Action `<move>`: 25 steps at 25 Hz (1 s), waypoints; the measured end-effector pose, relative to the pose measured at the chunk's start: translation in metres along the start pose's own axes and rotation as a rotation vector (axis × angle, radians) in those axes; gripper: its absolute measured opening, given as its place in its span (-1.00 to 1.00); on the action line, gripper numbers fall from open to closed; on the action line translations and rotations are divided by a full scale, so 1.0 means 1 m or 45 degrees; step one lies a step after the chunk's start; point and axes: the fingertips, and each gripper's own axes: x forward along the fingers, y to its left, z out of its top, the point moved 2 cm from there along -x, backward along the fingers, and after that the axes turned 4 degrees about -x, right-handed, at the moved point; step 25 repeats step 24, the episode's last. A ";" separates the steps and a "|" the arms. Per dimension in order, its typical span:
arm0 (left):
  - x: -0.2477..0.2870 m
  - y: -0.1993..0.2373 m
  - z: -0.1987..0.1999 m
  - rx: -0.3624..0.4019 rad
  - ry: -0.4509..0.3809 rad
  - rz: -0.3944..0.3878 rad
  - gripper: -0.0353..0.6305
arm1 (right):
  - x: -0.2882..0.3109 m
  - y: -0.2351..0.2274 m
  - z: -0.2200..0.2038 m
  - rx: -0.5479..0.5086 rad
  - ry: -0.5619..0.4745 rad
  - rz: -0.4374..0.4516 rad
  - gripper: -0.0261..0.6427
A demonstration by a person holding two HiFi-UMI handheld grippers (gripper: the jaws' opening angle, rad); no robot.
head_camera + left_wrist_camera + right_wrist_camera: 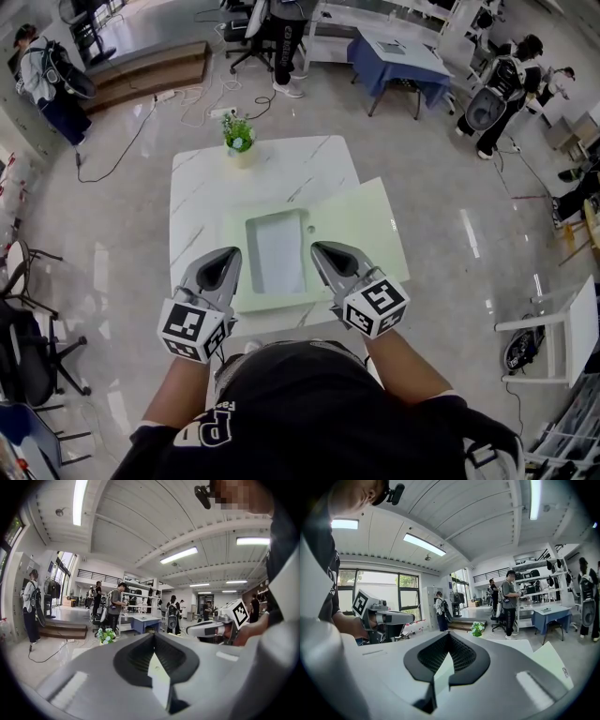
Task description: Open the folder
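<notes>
Left claw [231, 252], right claw [319, 247] above folder [361, 225]

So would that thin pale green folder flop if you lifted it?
Probably bendy: the thin pale green folder looks sheet-thin between the right gripper's jaws. Likely light for its size. It might slide on the glossy white marble table.

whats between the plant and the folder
Nothing: only bare table separates the plant from the folder, as the head view shows.

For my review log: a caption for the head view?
Left gripper and right gripper, jaws shut, at a green folder on a marble table.
</notes>
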 end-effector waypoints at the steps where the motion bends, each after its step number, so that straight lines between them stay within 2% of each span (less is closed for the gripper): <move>1: 0.000 0.000 0.000 0.001 0.002 -0.001 -0.73 | 0.000 0.000 0.000 0.002 0.002 0.001 -0.92; 25: 0.002 -0.009 -0.004 0.022 0.012 -0.001 -0.73 | -0.003 -0.001 -0.011 0.019 0.020 0.009 -0.92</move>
